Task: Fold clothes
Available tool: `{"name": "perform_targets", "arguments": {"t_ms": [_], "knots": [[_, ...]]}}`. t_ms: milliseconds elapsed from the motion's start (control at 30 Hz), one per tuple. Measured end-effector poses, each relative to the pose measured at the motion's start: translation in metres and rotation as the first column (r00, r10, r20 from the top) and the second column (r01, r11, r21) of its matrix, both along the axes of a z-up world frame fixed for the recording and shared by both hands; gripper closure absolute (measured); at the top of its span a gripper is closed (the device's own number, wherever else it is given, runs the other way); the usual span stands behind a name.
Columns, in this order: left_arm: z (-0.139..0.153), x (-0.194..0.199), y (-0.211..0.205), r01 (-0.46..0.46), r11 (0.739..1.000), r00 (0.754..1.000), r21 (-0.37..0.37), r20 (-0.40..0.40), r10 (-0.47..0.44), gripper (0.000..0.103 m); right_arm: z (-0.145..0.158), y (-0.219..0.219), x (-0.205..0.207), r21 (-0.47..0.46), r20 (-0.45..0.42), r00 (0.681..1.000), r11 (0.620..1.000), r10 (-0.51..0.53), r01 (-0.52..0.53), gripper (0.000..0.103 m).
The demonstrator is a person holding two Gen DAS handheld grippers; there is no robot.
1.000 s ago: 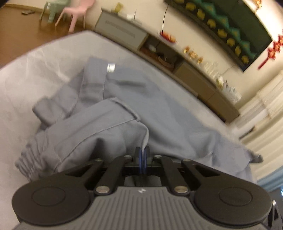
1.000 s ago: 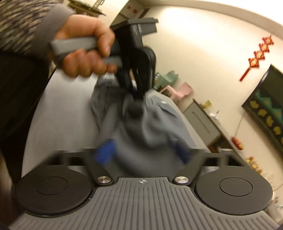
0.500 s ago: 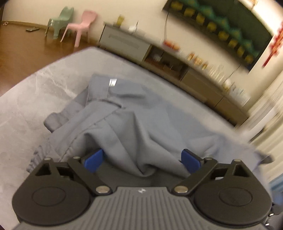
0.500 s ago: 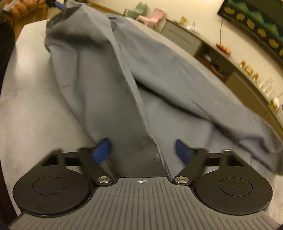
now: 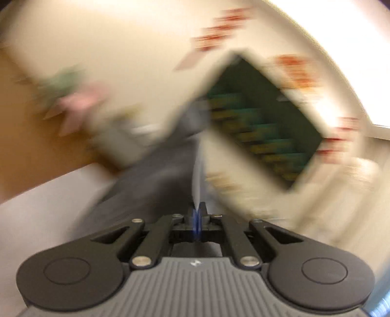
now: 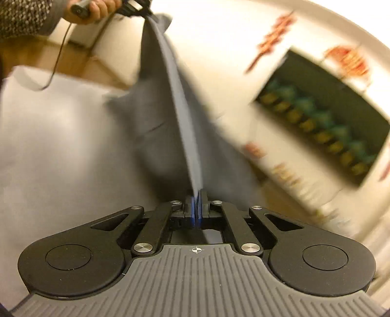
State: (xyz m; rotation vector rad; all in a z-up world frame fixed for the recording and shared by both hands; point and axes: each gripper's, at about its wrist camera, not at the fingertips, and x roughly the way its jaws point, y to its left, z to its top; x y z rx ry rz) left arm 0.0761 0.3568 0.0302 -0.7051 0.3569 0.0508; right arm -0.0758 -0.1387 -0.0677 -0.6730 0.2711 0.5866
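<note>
We see the cloth (image 6: 170,102) strung between our two grippers: its near edge sits in the right gripper (image 6: 197,207), its far end in the left gripper (image 6: 136,6) at upper left. Below it lies the table (image 6: 48,146). Behind, to the right, a screen (image 6: 324,117) hangs on the wall (image 6: 214,36).

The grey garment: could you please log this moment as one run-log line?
step: lift and stretch | left gripper: shut on garment | right gripper: shut on garment | garment: taut between grippers, above table
</note>
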Motion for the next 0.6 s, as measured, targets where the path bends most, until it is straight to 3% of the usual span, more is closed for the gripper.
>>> {"name": "perform_targets", "arguments": {"t_ms": [33, 67, 100, 133, 167, 200, 267, 300, 367, 400, 433, 533, 600], "knots": [[-0.031, -0.005, 0.016, -0.073, 0.997, 0.992, -0.040, -0.105, 0.068, 0.101, -0.008, 0.005, 0.003, -0.024, -0.066, 0.998, 1.000, 0.012, -0.013, 0.097], [-0.059, -0.009, 0.027, -0.139, 0.988, 0.970, -0.063, -0.211, 0.122, 0.101, -0.012, 0.007, 0.005, -0.034, -0.113, 0.994, 0.999, 0.017, -0.021, 0.083], [-0.083, -0.011, 0.036, -0.199, 0.977, 0.931, -0.079, -0.325, 0.164, 0.101, -0.011, 0.006, 0.008, -0.013, -0.146, 0.989, 1.000, 0.012, -0.014, 0.064], [-0.094, -0.011, 0.042, -0.236, 0.966, 0.900, -0.108, -0.400, 0.175, 0.101, -0.004, -0.002, 0.011, 0.043, -0.169, 0.986, 0.999, -0.008, 0.015, 0.053], [-0.095, -0.011, 0.045, -0.236, 0.962, 0.906, -0.136, -0.388, 0.167, 0.099, 0.006, -0.017, 0.014, 0.106, -0.192, 0.981, 0.992, -0.041, 0.062, 0.037], [-0.095, -0.011, 0.045, -0.230, 0.962, 0.912, -0.145, -0.377, 0.161, 0.091, 0.017, -0.038, 0.019, 0.176, -0.214, 0.972, 0.975, -0.097, 0.135, 0.027], [-0.087, -0.004, 0.033, -0.205, 0.978, 0.907, -0.039, -0.382, 0.175, 0.070, 0.035, -0.089, 0.033, 0.285, -0.251, 0.928, 0.896, -0.274, 0.341, 0.024], [-0.087, 0.000, 0.027, -0.195, 0.981, 0.900, 0.009, -0.395, 0.182, 0.056, 0.039, -0.119, 0.044, 0.318, -0.278, 0.878, 0.825, -0.389, 0.466, 0.023], [-0.090, 0.006, 0.016, -0.158, 0.986, 0.888, 0.049, -0.430, 0.164, 0.053, 0.037, -0.171, 0.064, 0.312, -0.362, 0.739, 0.674, -0.568, 0.670, 0.025], [-0.091, 0.009, 0.009, -0.141, 0.988, 0.883, 0.067, -0.443, 0.156, 0.053, 0.030, -0.192, 0.076, 0.260, -0.412, 0.680, 0.637, -0.607, 0.726, 0.028], [-0.091, 0.012, 0.003, -0.125, 0.988, 0.878, 0.093, -0.452, 0.154, 0.053, 0.021, -0.204, 0.087, 0.204, -0.447, 0.648, 0.635, -0.617, 0.745, 0.031], [-0.090, 0.011, 0.002, -0.114, 0.983, 0.858, 0.146, -0.483, 0.171, 0.052, -0.002, -0.211, 0.118, 0.055, -0.484, 0.605, 0.668, -0.633, 0.742, 0.037], [-0.092, 0.008, 0.010, -0.143, 0.981, 0.832, 0.130, -0.522, 0.190, 0.052, -0.018, -0.221, 0.133, -0.015, -0.536, 0.540, 0.647, -0.649, 0.762, 0.045]]}}
